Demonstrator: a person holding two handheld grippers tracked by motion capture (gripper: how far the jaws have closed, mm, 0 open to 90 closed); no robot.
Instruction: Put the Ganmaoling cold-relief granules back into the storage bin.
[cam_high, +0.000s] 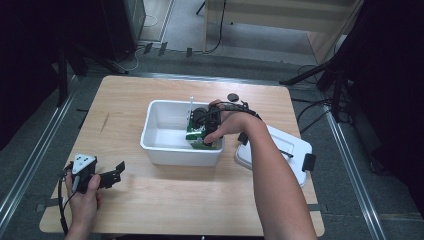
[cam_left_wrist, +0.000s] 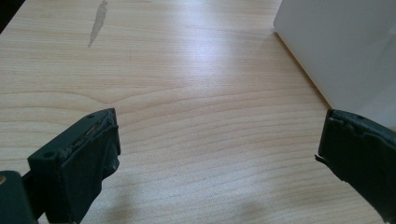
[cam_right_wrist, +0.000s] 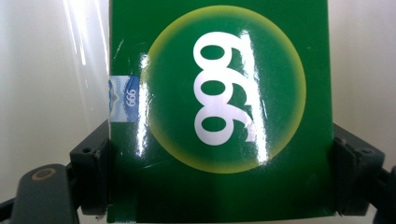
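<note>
A white plastic bin stands in the middle of the wooden table. Inside its right end is a glossy green box printed with a yellow circle and white "999". My right gripper reaches down into the bin, and its two black jaws press the box's left and right sides. The left gripper rests low at the table's front left, jaws spread wide over bare wood, nothing between them. The bin's white wall shows ahead on the right in the left gripper view.
A white lid lies on the table right of the bin, partly under the person's right forearm. A small dark round object sits behind the bin. A grey smear marks the wood at the table's left.
</note>
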